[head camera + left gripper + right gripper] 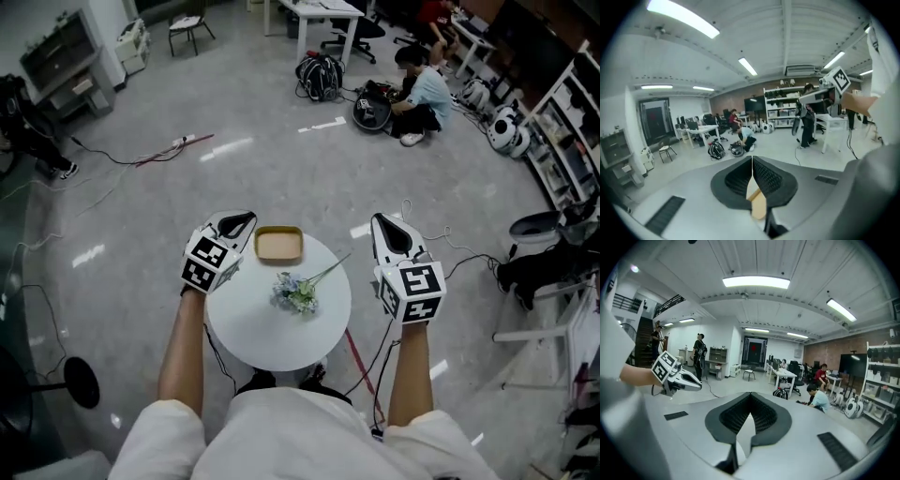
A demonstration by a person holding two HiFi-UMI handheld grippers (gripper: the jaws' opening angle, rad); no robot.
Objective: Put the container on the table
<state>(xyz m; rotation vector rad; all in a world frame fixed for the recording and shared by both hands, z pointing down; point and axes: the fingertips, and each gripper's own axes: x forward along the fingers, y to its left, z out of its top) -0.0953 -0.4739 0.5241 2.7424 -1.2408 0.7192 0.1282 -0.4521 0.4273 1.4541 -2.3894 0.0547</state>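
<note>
The shallow beige rectangular container (278, 245) already sits on the small round white worktop (272, 328). That is probably why the left claw (246, 220) and the right claw (381, 222) flank it with jaws pressed together, apparently gripping nothing.

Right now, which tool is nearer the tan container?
Left. The left tool is close beside the left edge of the container; the right tool hangs well off to its right.

Ahead of the left gripper (249, 217) and the right gripper (378, 218) spreads a glossy grey floor (234, 122), with a cable (122, 157) trailing across it. Farther ahead stand a white desk (323, 9), a chair (190, 26) and backpacks (319, 77). Open shelving (567, 141) stands off to the right of the right gripper. Strip lights (756, 282) run along the white ceiling (693, 268).
</note>
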